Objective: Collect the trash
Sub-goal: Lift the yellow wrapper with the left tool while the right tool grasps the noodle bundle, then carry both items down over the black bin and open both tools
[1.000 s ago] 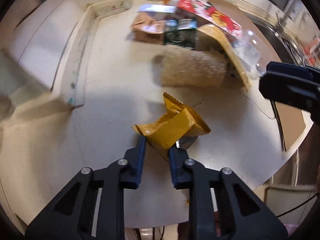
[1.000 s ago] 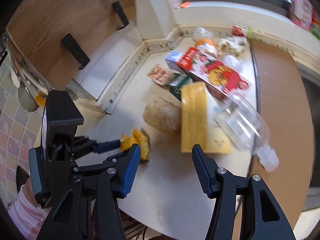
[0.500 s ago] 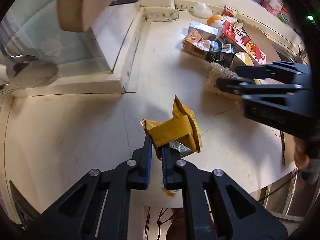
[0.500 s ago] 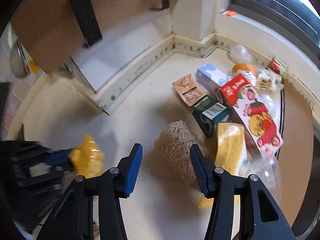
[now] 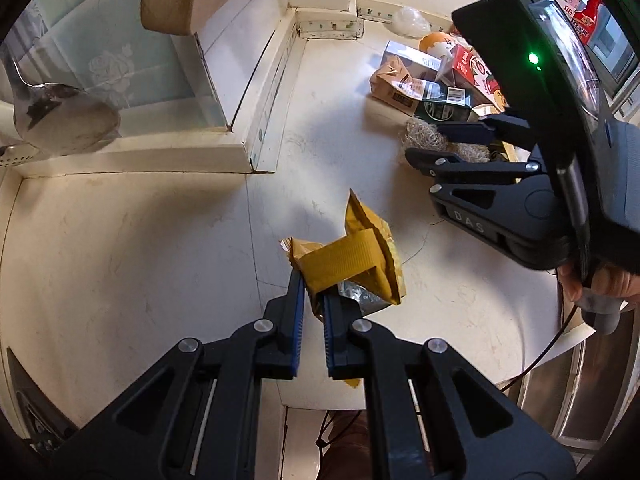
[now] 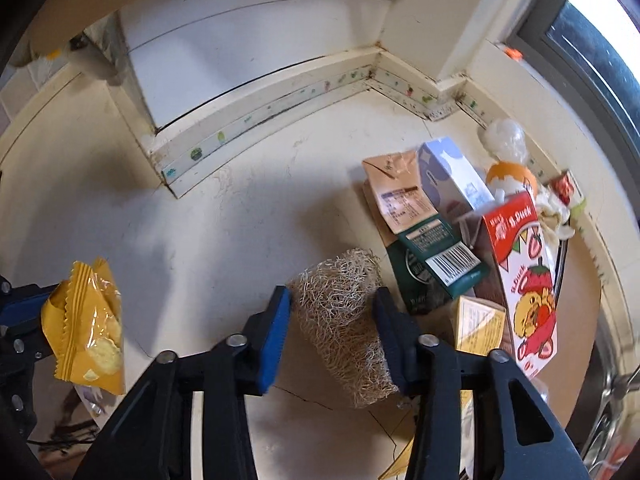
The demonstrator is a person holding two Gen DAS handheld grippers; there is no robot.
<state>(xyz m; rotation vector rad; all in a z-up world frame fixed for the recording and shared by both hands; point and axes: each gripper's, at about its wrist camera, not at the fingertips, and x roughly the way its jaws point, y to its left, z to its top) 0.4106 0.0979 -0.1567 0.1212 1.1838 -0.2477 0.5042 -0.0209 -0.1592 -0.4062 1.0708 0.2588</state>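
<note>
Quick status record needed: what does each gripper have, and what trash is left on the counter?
left gripper: shut on yellow snack wrapper, lifted off the counter
right gripper: jaws have just been closing around the loofah scrubber; pads at its sides, firm grip not clear
remaining pile: green carton, red strawberry box, brown carton

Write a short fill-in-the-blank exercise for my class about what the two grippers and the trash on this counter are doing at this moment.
1. The left gripper is shut on a crumpled ____ snack bag.
2. The loofah sponge lies between the fingers of the ____ gripper.
3. The red carton shows a cartoon ____.
4. The trash lies on a ____ countertop.

Missing words: yellow; right; duck; cream
</note>
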